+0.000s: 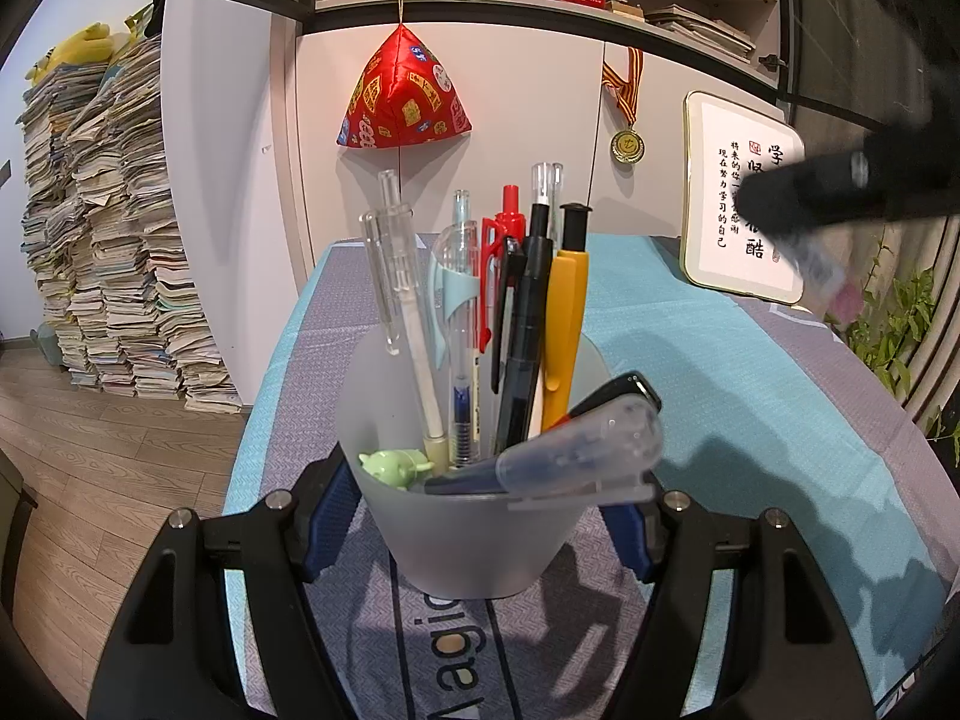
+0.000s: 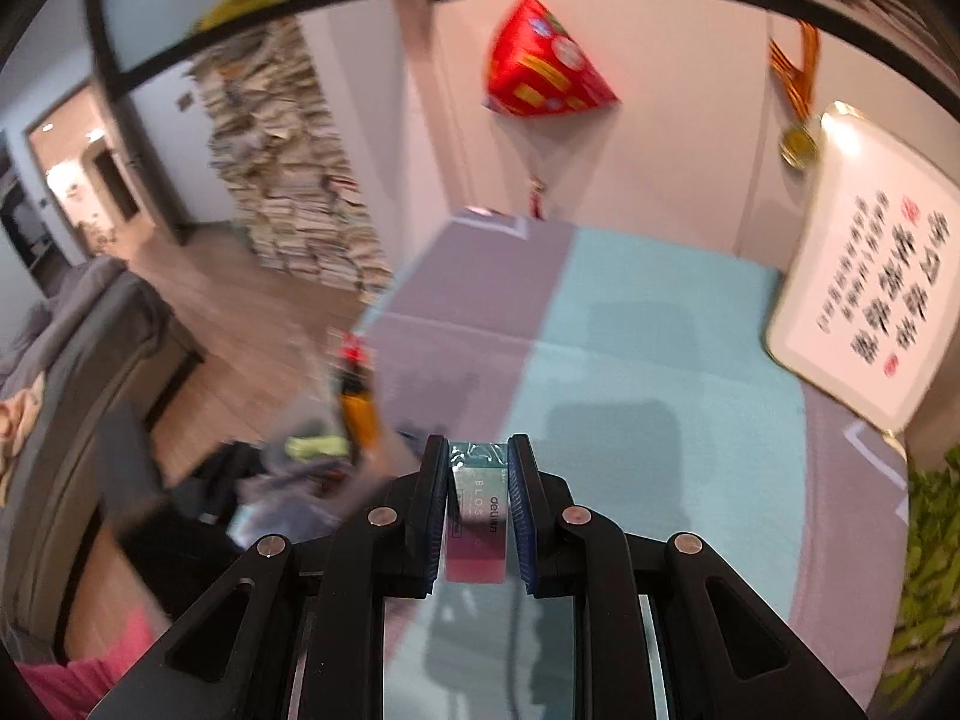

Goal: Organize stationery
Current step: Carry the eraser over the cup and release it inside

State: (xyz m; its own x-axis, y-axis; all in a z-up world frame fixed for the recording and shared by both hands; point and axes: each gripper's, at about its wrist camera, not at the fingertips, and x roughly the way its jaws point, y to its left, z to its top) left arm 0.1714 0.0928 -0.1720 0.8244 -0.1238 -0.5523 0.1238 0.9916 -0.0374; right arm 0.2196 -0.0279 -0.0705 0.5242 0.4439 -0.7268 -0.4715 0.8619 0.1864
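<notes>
The left gripper (image 1: 480,516) clamps its blue-padded fingers (image 1: 327,525) against both sides of a frosted translucent plastic cup (image 1: 462,540), which stands upright on a tablecloth of grey and turquoise panels (image 1: 720,360). The cup is crowded with pens: a clear-barrelled pen (image 1: 390,264), a red clip pen (image 1: 501,252), a black pen (image 1: 528,324) and a yellow-orange pen (image 1: 567,330) stand upright, while a clear-capped pen (image 1: 576,450) lies slanted across the rim beside a small green figurine (image 1: 393,465). The right gripper (image 2: 478,504) is drawn narrow on a rectangular eraser in a teal-to-pink printed wrapper (image 2: 477,516), its blue pads (image 2: 519,510) pressing both long sides so that the eraser is lifted clear above the tablecloth. In the left wrist view that gripper shows only as a dark blur at the upper right. A white framed calligraphy board (image 1: 741,204) leans at the table's far right, near a red pyramid-shaped fabric ornament (image 1: 405,96) hanging on the cabinet.
</notes>
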